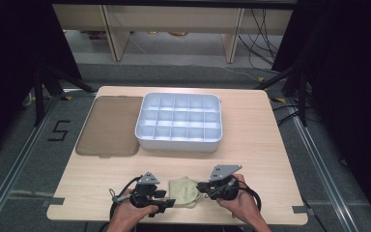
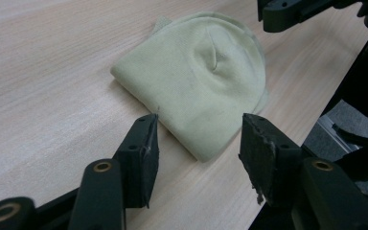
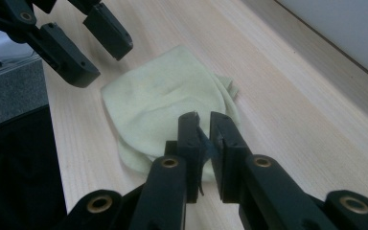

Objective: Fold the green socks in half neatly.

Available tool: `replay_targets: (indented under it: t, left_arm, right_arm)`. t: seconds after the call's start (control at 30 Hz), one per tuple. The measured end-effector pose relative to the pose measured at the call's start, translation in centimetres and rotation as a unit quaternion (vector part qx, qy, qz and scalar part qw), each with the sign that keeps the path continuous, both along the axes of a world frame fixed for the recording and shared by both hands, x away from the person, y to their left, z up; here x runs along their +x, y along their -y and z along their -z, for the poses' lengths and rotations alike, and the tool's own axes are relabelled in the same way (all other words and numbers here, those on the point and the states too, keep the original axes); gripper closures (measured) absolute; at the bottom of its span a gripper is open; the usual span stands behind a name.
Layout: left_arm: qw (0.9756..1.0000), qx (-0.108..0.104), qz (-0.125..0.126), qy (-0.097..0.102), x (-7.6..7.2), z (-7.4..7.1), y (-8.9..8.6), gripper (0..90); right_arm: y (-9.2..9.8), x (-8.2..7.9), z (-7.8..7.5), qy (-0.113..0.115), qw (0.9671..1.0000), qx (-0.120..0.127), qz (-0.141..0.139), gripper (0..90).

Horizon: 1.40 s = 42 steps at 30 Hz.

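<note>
A pale yellow-green folded cloth (image 1: 183, 191) lies flat near the table's front edge, between my two grippers. My left gripper (image 1: 172, 203) points right at it. In the left gripper view its jaws stand apart, the left gripper (image 2: 199, 139) open, with the near corner of the cloth (image 2: 206, 72) lying between the tips and neither pad pressing on it. My right gripper (image 1: 201, 186) points left at the cloth's other side. In the right gripper view the right gripper (image 3: 205, 129) has its jaws almost together over the edge of the cloth (image 3: 163, 103); I see no fold pinched between them.
A white tray (image 1: 174, 143) divided into several compartments stands at the middle back of the wooden table. A flat brown lid (image 1: 108, 125) lies to its left. The table's front edge runs just below both hands.
</note>
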<state>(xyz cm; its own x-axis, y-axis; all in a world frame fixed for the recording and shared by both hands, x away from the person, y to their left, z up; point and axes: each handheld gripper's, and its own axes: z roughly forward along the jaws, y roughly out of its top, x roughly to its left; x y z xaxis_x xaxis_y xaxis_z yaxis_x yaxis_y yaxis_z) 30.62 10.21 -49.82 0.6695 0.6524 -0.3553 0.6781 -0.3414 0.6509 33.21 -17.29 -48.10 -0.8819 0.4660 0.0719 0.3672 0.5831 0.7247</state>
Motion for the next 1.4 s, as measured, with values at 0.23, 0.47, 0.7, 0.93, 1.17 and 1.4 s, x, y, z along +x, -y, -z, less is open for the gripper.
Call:
replay_targets:
  t: [0.23,0.47,0.7,0.93,1.17,1.4]
  left_arm:
    - [0.9999,0.003,-0.008,-0.015,0.3,0.2,0.6,45.5]
    - [0.9996,0.007,-0.013,-0.022,0.5,0.5,1.2,46.4]
    - [0.9993,0.032,-0.005,-0.019,0.7,0.7,1.4,53.7]
    - [0.9971,0.074,0.004,0.016,1.2,0.5,1.4,63.4]
    - [0.9964,0.082,-0.004,0.022,2.0,0.3,1.3,63.9]
    - [0.9962,0.084,-0.006,0.021,2.6,0.5,1.7,60.7]
  right_arm:
    - [0.2,-0.4,0.0,0.0,1.0,0.003,0.0,81.0]
    - [0.3,-0.5,0.1,0.001,1.0,0.005,-0.006,80.1]
    - [0.5,-0.5,0.0,0.001,0.9999,0.01,0.0,78.9]
    - [0.6,-0.5,0.0,-0.002,1.0,0.009,0.0,78.7]
    - [0.5,-0.6,-0.1,-0.003,0.9999,0.011,0.001,78.7]
    - [0.5,-0.4,0.0,0.002,0.9999,0.017,-0.002,78.4]
